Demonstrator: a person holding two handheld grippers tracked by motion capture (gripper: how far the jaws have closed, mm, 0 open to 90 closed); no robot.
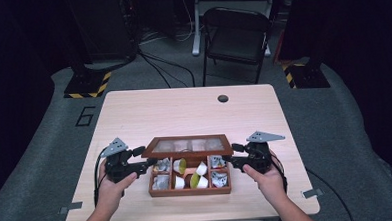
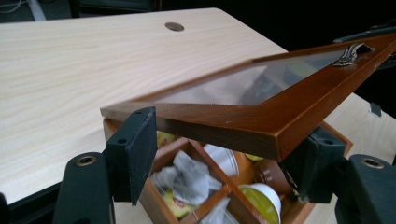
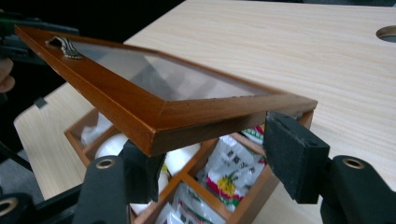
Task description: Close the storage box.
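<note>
A brown wooden box [image 1: 190, 192] with compartments sits near the table's front edge. It holds foil sachets [image 1: 219, 178] and small white and green pods [image 1: 180, 165]. Its glass-paned lid [image 1: 188, 146] is lifted at the front and tilted, hinged at the back. My left gripper [image 1: 148, 162] is at the lid's left side and my right gripper [image 1: 228, 160] at its right side. Both are open. In the left gripper view the lid [image 2: 243, 116] lies across the spread jaws of the left gripper [image 2: 222, 158]. The right gripper view shows the lid [image 3: 159, 100] over the right gripper [image 3: 215, 158] the same way.
The light wood table [image 1: 184, 111] stretches bare behind the box, with a cable hole [image 1: 223, 98] near its far edge. A black folding chair [image 1: 238, 36] stands beyond the table. A person's hands hold both grippers from the near edge.
</note>
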